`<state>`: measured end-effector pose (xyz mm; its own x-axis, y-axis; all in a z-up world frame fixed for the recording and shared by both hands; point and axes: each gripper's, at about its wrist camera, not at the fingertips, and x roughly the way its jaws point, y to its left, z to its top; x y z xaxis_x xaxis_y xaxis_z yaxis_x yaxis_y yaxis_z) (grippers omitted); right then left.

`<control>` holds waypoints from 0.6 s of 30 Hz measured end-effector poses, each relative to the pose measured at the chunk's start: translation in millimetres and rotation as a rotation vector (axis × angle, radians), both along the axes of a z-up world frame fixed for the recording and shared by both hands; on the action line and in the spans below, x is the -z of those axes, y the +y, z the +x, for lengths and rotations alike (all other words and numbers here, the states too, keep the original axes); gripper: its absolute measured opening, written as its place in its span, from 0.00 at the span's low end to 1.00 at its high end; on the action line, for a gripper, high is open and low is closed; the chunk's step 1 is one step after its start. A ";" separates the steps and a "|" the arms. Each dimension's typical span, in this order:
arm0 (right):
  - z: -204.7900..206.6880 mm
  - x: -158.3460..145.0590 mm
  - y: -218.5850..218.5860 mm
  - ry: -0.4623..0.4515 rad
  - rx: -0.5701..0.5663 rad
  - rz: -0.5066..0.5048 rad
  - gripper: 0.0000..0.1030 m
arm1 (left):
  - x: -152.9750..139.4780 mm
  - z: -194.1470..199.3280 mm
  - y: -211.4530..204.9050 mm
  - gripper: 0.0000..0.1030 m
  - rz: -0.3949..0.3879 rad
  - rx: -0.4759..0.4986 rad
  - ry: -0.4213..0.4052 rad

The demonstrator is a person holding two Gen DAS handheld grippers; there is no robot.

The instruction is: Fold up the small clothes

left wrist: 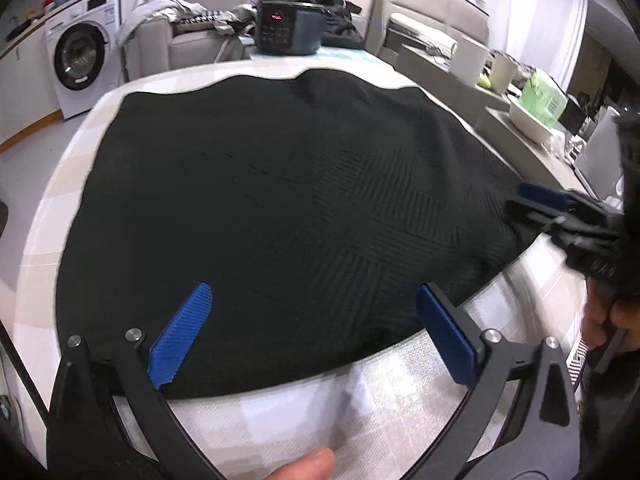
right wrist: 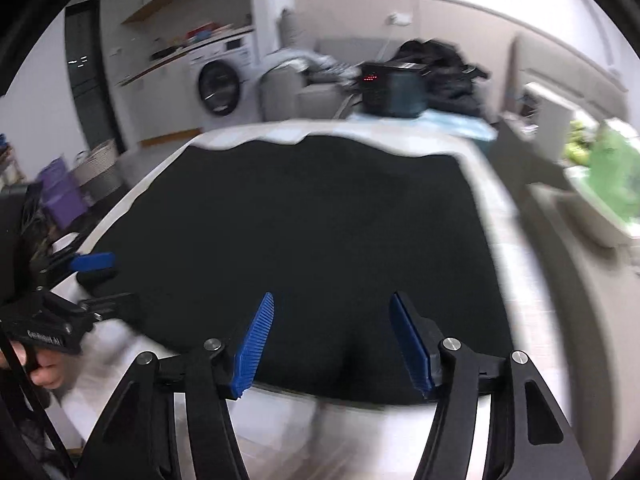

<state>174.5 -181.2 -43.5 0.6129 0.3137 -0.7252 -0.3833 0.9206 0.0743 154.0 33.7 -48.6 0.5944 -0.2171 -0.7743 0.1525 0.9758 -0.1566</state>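
Both views are smeared by motion, the right wrist one more so, and we cannot read fine detail along the table's far edge. The near corners of each frame are cut off by the camera housing.

The black garment point(left wrist: 280, 200) lies spread flat over most of the table point(left wrist: 380, 392), which wears a pale checked cloth. The fabric is a ribbed knit with diagonal panels meeting in shallow V-lines; its far hem is wavy. Whether it is already folded double, we cannot tell.

Behind the table stands a dark appliance point(left wrist: 288, 28) with a red display, a heap of dark clothes behind it. A white washing machine point(left wrist: 82, 54) stands off to the left.

Left gripper point(left wrist: 316, 336): jaws spread wide, the textured blue pads point(left wrist: 182, 336) over the garment's near edge, nothing between them. A thumb tip point(left wrist: 304, 466) shows at the bottom edge.

Right gripper point(right wrist: 332, 344): jaws partly apart, ribbed pads above the near hem, nothing pinched. We cannot tell whether either gripper's pads touch the cloth.
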 end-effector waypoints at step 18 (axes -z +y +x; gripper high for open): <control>8.6 18.9 -79.8 0.056 0.192 -0.143 0.63 | 5.3 -10.9 87.3 0.98 -0.019 -0.183 0.014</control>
